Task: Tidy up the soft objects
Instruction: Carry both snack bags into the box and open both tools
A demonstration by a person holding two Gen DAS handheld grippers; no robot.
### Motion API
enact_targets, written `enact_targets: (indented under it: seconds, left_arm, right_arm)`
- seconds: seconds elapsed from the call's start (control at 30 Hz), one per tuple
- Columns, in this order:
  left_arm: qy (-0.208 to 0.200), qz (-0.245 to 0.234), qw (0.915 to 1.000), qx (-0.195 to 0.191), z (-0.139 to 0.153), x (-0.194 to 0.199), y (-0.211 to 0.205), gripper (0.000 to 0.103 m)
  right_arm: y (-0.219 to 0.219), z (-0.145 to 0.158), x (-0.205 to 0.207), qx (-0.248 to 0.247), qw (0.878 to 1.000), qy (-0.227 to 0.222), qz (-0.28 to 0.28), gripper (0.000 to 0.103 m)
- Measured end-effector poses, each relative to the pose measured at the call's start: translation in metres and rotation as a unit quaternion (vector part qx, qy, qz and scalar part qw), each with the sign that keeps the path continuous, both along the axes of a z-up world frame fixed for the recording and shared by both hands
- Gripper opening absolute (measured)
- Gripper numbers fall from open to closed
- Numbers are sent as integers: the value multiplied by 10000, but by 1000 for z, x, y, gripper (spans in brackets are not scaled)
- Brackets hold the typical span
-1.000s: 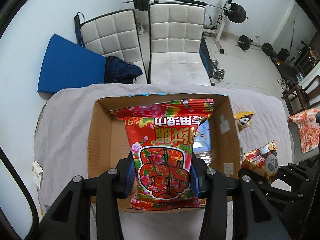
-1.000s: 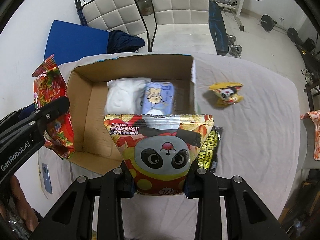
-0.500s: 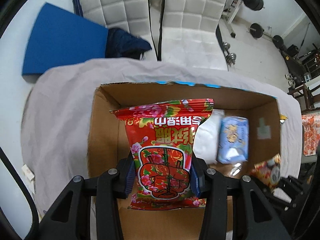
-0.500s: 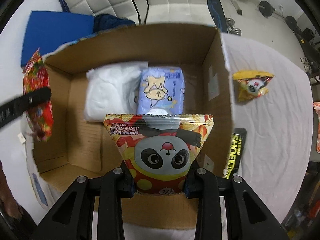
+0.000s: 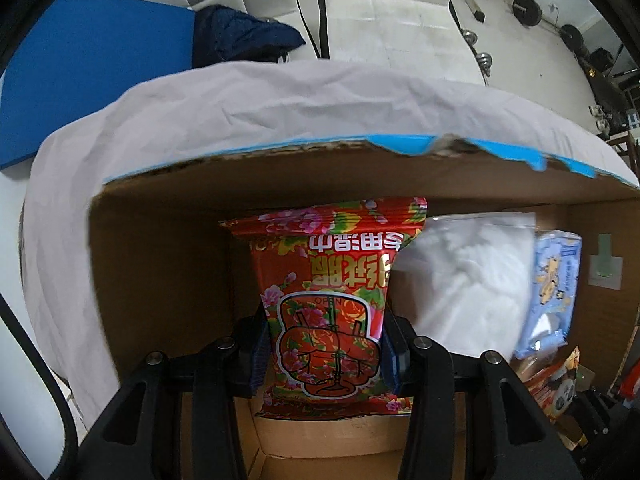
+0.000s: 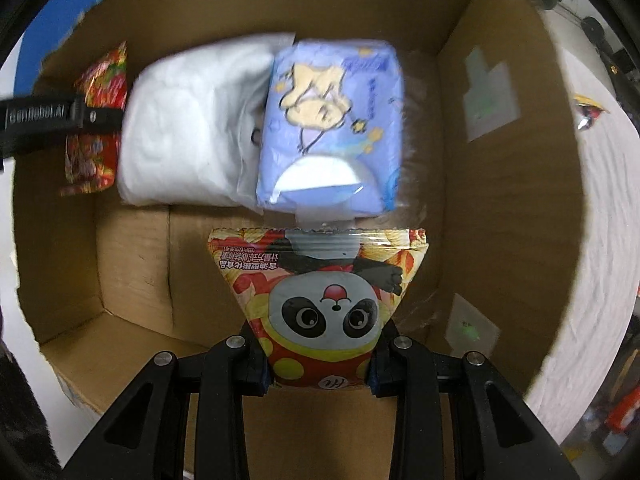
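Note:
My left gripper (image 5: 323,354) is shut on a red flowered wet-wipe pack (image 5: 326,304) and holds it inside the open cardboard box (image 5: 160,248), near the box's left wall. My right gripper (image 6: 318,354) is shut on a panda snack bag (image 6: 320,300) and holds it inside the same box (image 6: 512,208), just in front of a blue tissue pack (image 6: 332,128). A white soft pack (image 6: 188,128) lies left of the blue one. Both show in the left wrist view, white pack (image 5: 464,280) and blue pack (image 5: 554,288). The left gripper with its red pack (image 6: 96,116) shows at the left in the right wrist view.
The box stands on a table under a pale grey cloth (image 5: 240,108). Another small snack bag (image 6: 588,110) lies on the cloth right of the box. White padded chairs (image 5: 380,4), a blue mat (image 5: 80,68) and gym weights (image 5: 528,10) stand beyond the table.
Both grippers have moved down and forward into the box with their packs still held. The box walls now fill most of both views.

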State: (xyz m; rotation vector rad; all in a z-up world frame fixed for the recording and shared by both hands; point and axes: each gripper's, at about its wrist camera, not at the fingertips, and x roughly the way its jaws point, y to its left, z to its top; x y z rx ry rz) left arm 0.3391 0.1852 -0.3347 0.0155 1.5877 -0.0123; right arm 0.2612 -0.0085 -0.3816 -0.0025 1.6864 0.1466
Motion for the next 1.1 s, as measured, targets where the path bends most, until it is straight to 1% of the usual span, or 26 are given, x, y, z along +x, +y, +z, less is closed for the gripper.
enact_targets:
  seconds: [0.03, 0.17, 0.27, 0.33, 0.37, 0.43, 0.5, 0.57, 0.7, 0.8, 0.83, 0.93, 0.97, 1.03, 1.1]
  left_arm:
    - [33, -17, 10000, 22, -4, 2, 0, 43]
    - [77, 11, 10000, 51, -8, 1, 4, 44]
    - [153, 83, 9998, 26, -11, 4, 10, 44]
    - [202, 114, 9997, -40, -12, 5, 11, 44]
    - [214, 127, 9997, -53, -12, 6, 12, 44]
    - [236, 164, 9996, -83, -10, 7, 13, 44]
    - [242, 190, 9995, -106, -8, 7, 14, 44]
    - [243, 212, 9994, -123, -4, 7, 15, 45]
    - [214, 232, 9994, -142, 5, 6, 14, 48]
    - [142, 245, 9994, -176, 16, 5, 14, 50]
    - [119, 258, 9994, -193, 21, 3, 14, 51]
    - [4, 283, 9993, -262, 35, -4, 14, 51]
    - [-27, 310, 9991, -297, 39, -8, 14, 52]
    - [-96, 399, 9984, -397, 50, -18, 15, 52]
    - [-255, 437, 9979, -405, 62, -31, 15, 52]
  right_arm:
    - [2, -6, 0, -18, 10000, 76, 13, 36]
    - [11, -18, 0, -138, 9997, 151, 146, 36]
    - [14, -25, 3, -213, 9993, 207, 218, 37]
    - [24, -29, 5, -245, 9989, 294, 260, 37]
    - [22, -29, 5, -250, 9988, 319, 261, 38]
    - [22, -29, 5, -223, 9988, 371, 245, 41]
    - [23, -27, 6, -186, 9988, 389, 216, 53]
    - [20, -22, 7, -138, 9990, 366, 198, 59]
    - [18, -11, 5, -65, 9993, 325, 174, 63]
    - [11, 4, 8, 2, 9995, 271, 141, 68]
    - [3, 13, 3, 30, 9996, 253, 132, 68]
    - [2, 30, 0, 94, 9998, 154, 102, 69]
    - [1, 35, -1, 103, 9998, 119, 88, 71]
    - [-2, 45, -3, 134, 9999, 5, 39, 76]
    - [-2, 58, -7, 77, 9998, -180, 21, 86]
